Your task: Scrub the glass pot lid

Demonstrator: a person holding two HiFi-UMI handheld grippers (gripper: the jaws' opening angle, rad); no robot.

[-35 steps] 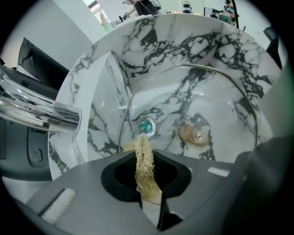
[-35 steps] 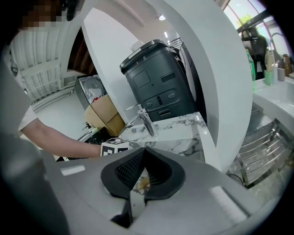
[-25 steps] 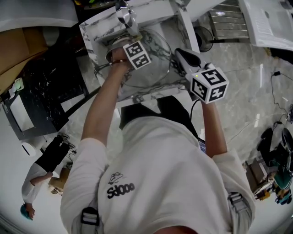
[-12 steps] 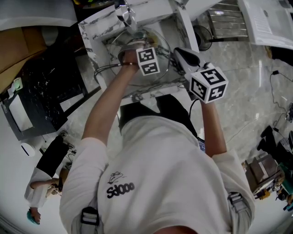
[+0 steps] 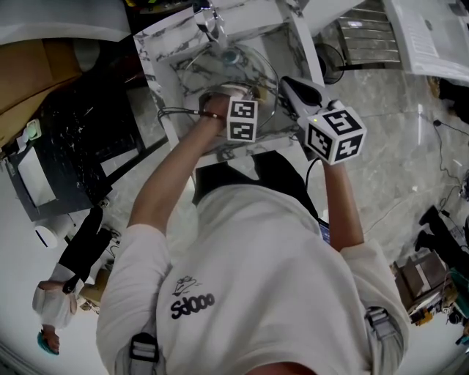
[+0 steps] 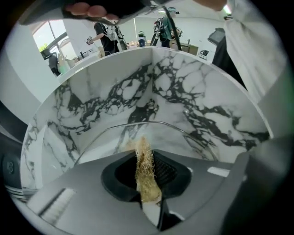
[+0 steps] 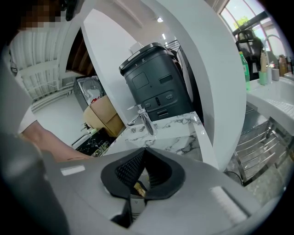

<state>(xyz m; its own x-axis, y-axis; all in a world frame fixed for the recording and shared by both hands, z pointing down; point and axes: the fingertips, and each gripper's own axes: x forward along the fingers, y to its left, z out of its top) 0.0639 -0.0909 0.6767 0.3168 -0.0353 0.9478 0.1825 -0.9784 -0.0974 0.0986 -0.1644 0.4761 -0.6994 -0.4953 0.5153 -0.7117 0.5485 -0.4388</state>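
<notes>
The glass pot lid (image 5: 220,66) stands tilted in the marble sink (image 5: 163,69). In the left gripper view its metal rim (image 6: 151,123) arcs just beyond the jaws. My left gripper (image 5: 236,102) is over the lid's near part, shut on a tan fibrous scrubber (image 6: 146,174) whose tip touches the glass. My right gripper (image 5: 287,82) sits at the lid's right edge with its jaws closed. A small brass-coloured bit (image 7: 138,188) shows between them, seemingly the lid's rim. The glass itself does not show in the right gripper view.
A faucet (image 5: 209,18) rises at the sink's far side. White marble sink walls (image 6: 183,87) close in on every side. A metal dish rack (image 5: 366,33) lies to the right, and a black appliance (image 7: 156,87) stands beyond the counter.
My left gripper has slid with the scrubber from the lid's far left toward its near right part. The right gripper has stayed in place.
</notes>
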